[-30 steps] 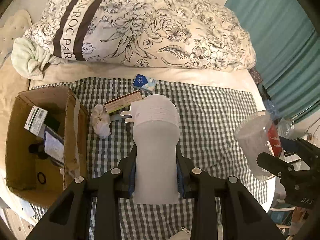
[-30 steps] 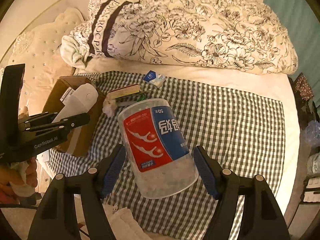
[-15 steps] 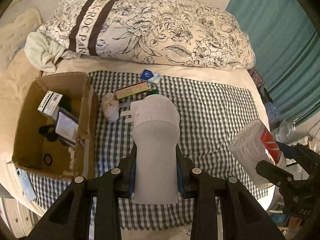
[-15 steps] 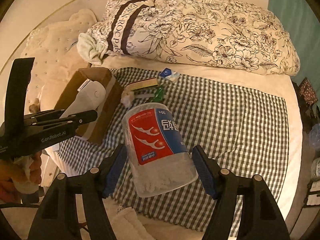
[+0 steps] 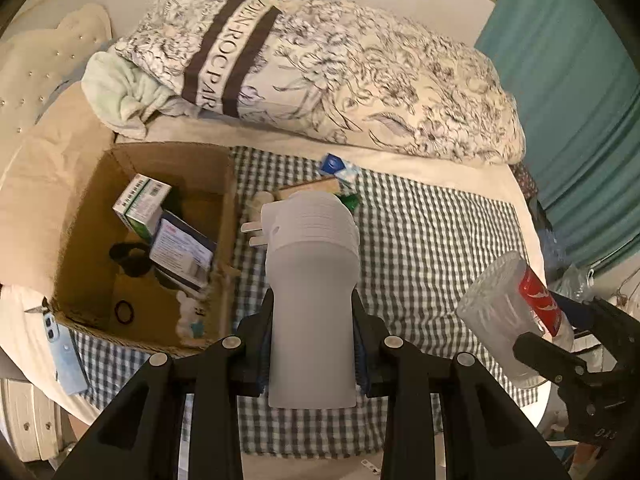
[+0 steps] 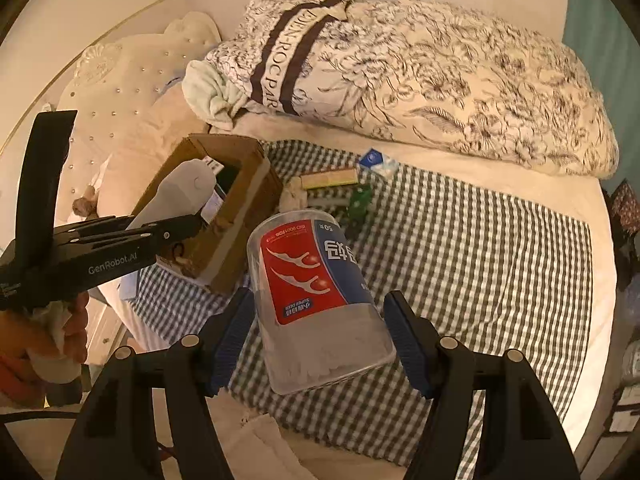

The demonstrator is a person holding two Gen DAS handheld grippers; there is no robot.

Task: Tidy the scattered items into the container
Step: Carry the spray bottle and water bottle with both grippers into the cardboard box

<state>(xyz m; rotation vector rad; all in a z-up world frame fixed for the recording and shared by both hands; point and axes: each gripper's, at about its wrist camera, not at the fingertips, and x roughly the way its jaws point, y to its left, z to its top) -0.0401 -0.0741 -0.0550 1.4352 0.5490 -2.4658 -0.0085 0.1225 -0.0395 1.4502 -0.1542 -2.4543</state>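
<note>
Left gripper (image 5: 312, 344) clamps a stiff, light white plug (image 5: 311, 280), right gripper (image 6: 320, 332) a slick, crushable floss jar (image 6: 316, 300) round its middle; box (image 5: 224, 208) at ten o'clock of plug

The cardboard box (image 5: 224, 216) stands open at the top, its near wall upright beside the checked cloth (image 5: 440, 232). Inside, two small cartons (image 5: 160, 220) and dark bits crowd the far half – the near floor of the box lies mostly bare. Just beside the box's right wall a cluster blocks the cloth: a long flat pack (image 6: 329, 178), a blue packet (image 6: 374, 159), a green thing (image 6: 360, 200). The cloth's right side lies open – the rolled quilt (image 6: 460, 92) closes off the back.
</note>
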